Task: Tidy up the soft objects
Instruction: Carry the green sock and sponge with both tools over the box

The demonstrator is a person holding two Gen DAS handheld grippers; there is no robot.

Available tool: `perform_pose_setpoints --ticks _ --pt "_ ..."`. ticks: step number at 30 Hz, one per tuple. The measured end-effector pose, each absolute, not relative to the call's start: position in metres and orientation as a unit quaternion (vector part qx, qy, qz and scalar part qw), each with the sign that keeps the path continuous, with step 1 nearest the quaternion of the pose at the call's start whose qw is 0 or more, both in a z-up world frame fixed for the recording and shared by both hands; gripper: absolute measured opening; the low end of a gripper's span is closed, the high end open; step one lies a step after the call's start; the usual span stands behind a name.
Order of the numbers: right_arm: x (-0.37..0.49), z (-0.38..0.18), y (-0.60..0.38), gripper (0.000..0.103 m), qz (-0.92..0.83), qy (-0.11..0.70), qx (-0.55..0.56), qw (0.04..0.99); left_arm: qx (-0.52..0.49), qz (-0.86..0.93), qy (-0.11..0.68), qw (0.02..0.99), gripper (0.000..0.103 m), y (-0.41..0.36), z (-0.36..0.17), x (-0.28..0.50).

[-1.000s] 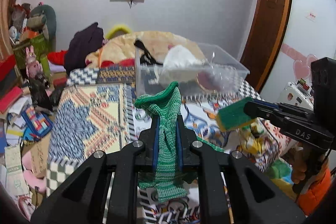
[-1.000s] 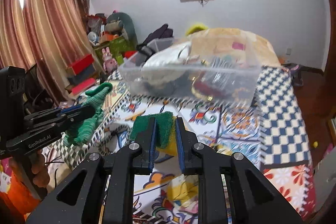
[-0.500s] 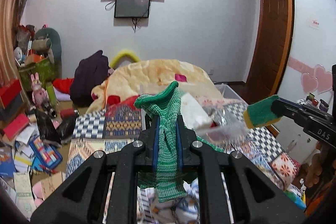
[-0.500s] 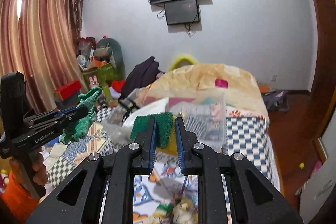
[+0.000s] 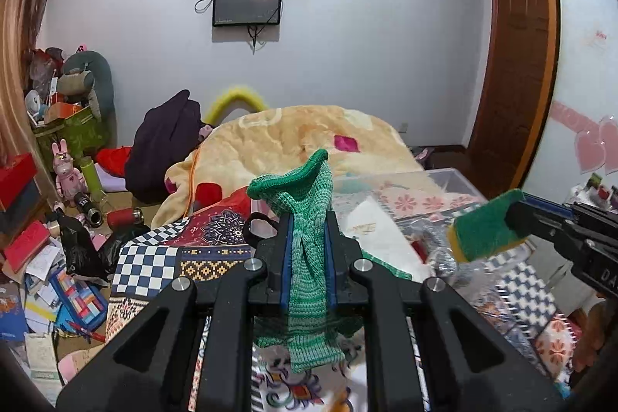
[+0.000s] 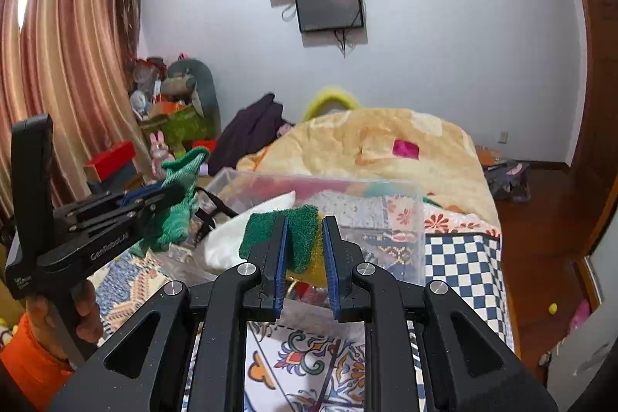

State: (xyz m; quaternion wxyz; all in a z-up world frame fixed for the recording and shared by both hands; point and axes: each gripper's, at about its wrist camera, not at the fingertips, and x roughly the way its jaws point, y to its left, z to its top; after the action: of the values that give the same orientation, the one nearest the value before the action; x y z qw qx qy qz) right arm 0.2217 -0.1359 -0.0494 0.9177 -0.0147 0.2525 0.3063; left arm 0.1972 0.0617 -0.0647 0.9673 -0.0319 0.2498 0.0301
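My left gripper (image 5: 308,219) is shut on a green knitted cloth (image 5: 309,257), which hangs down between its fingers; it also shows in the right wrist view (image 6: 177,215) at the left. My right gripper (image 6: 303,222) is shut on a green and yellow sponge (image 6: 297,238); the sponge shows in the left wrist view (image 5: 486,230) at the right. Both are held above the near side of a clear plastic bin (image 6: 401,219) holding white cloth and several soft things on the patterned bed.
A yellow blanket (image 5: 301,141) is heaped at the far end of the bed. A dark garment (image 5: 162,145) lies to the left. Toys, boxes and papers (image 5: 42,257) litter the floor on the left. A wooden door (image 5: 513,83) stands at the right.
Both grippers have risen and tilted up with their loads; the bin now sits lower in both views. The right gripper's jaws look slightly wider around the sponge.
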Motion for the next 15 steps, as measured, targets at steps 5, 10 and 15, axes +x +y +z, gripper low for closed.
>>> perform_pose_setpoints --ticks 5,10,15 --pt "0.236 -0.065 -0.126 0.016 0.309 0.282 -0.026 0.908 -0.017 0.03 0.274 0.961 0.014 0.055 -0.08 0.217" --pt "0.242 -0.08 -0.115 0.016 0.31 0.306 -0.051 0.899 -0.015 0.023 0.287 0.958 0.014 0.052 -0.09 0.224" --pt "0.242 -0.087 -0.111 0.019 0.311 0.317 -0.068 0.893 -0.014 0.026 0.302 0.953 0.016 0.055 -0.095 0.23"
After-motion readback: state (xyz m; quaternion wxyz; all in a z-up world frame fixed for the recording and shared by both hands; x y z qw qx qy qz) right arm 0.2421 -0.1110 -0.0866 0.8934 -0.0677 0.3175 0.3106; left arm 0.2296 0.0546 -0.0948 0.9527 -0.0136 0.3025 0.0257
